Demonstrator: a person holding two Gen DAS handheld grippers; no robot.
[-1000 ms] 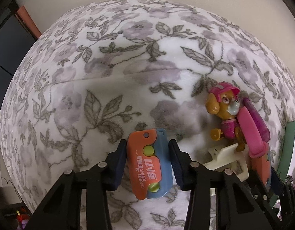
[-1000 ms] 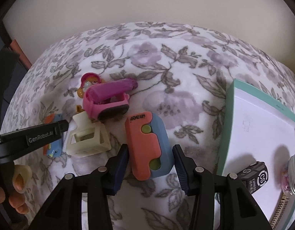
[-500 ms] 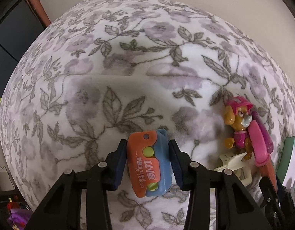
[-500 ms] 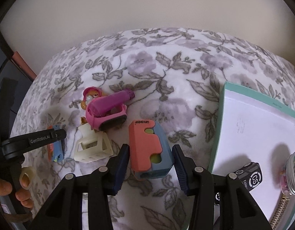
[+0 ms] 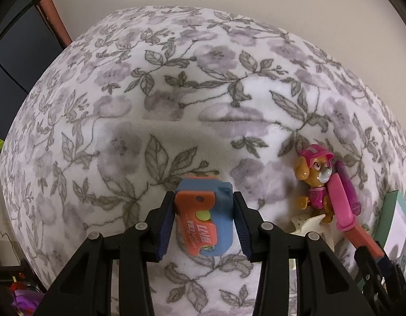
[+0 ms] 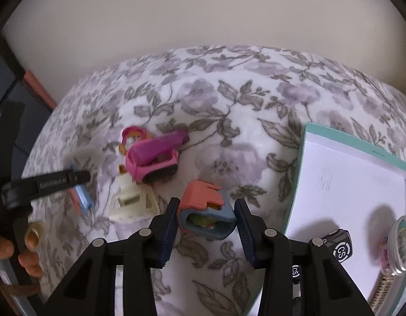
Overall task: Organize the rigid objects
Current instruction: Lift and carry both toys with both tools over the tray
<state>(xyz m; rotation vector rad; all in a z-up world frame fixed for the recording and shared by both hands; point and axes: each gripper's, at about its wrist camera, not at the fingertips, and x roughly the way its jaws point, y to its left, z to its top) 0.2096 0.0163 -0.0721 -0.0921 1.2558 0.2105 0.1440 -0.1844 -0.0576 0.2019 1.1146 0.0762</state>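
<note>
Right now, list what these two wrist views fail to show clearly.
- Round clear container: right wrist view, cut off by the picture's edge; contents unreadable.
- Cream plastic piece: left wrist view, mostly hidden behind the left gripper.
- Left gripper's label: right wrist view, motion blurred.
- Orange-and-blue toy between the right gripper's fingers: underside hidden.

Orange-and-blue toy knife (image 5: 204, 226) with a lime button, pink-suited tan pup figure (image 5: 314, 184), cream clip (image 6: 131, 202), teal-edged white box (image 6: 305, 158), all on a grey-purple floral blanket (image 5: 176, 92).
</note>
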